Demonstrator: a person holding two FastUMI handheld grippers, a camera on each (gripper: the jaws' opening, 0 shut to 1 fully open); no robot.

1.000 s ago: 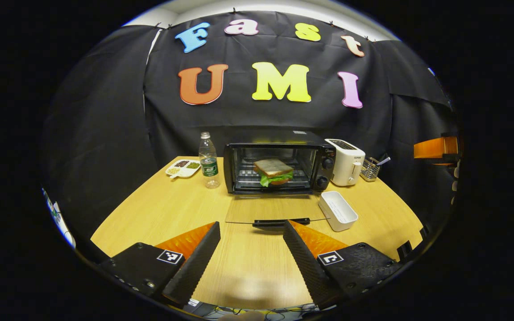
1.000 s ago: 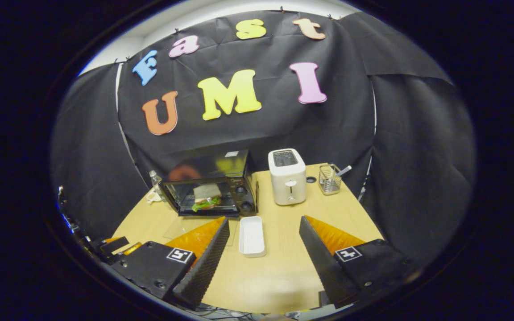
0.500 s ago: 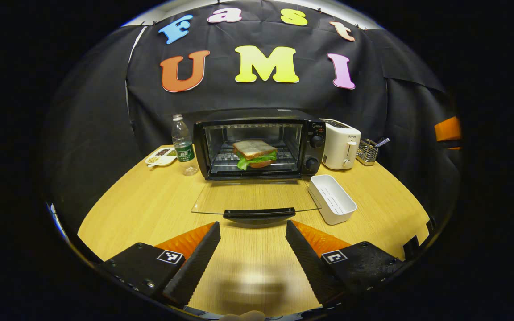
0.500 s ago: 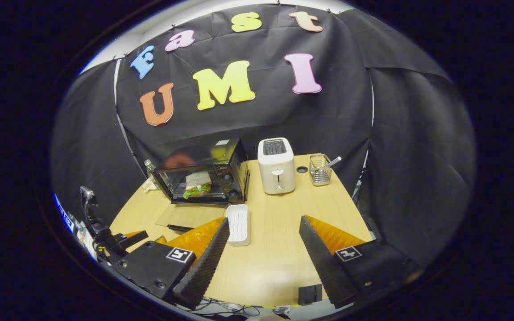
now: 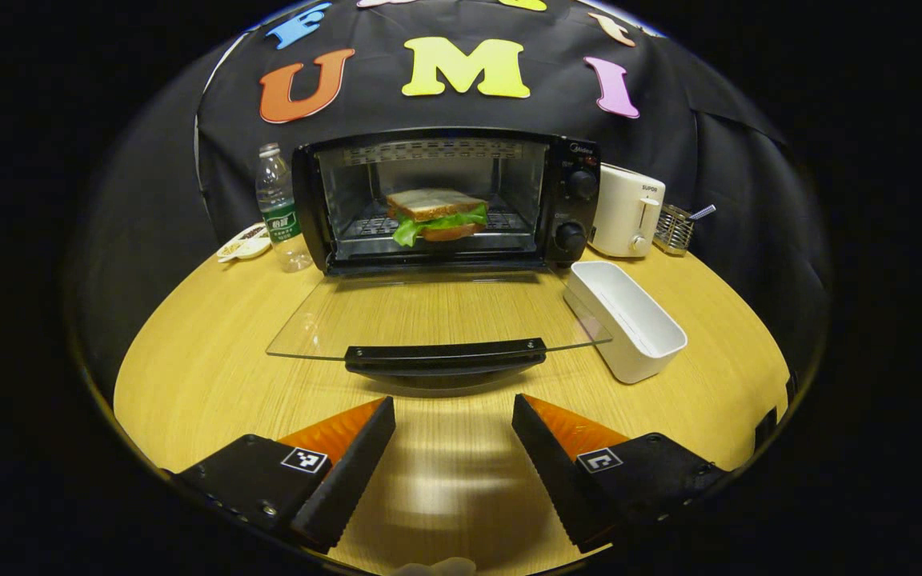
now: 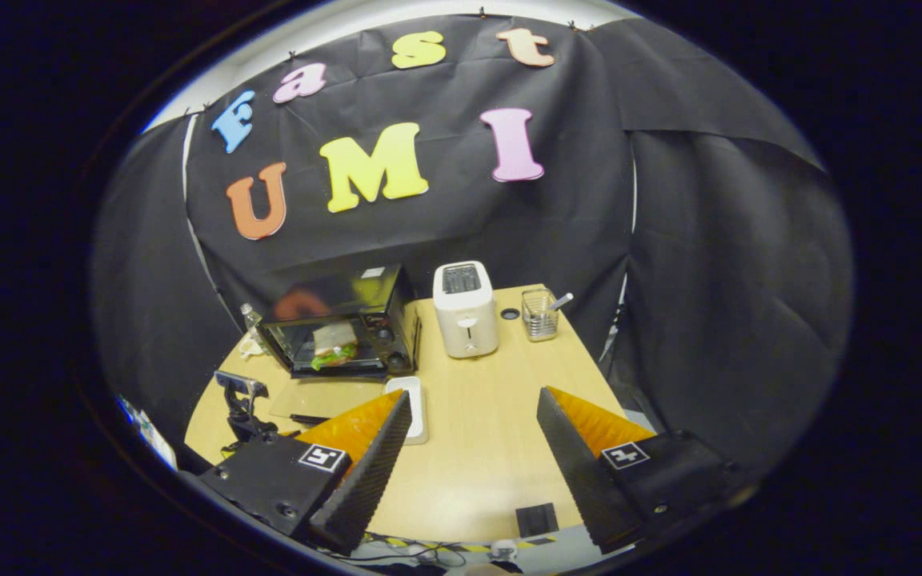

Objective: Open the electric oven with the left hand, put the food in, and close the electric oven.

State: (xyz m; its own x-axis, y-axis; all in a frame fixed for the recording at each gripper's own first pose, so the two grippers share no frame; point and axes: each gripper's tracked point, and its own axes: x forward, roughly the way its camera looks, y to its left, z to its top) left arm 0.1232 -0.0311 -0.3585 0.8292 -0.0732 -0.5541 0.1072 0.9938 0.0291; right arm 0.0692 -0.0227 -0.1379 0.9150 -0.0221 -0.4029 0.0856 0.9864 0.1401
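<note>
Wooden table [image 5: 213,360], oven [image 5: 445,196], toaster [image 5: 627,211], white tray [image 5: 629,320], bottle [image 5: 277,208]

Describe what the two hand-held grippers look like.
Each hand-held gripper, left and right, has two wedge-shaped fingers with ridged inner faces, set on black blocky bodies. Each body carries a small square black-and-white marker on top.

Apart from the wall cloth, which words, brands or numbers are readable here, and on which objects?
Toaster: brand mark, too small to read.
Electric oven: brand mark, blurred.
Water bottle: label print, too small.
Nothing reads clearly.
</note>
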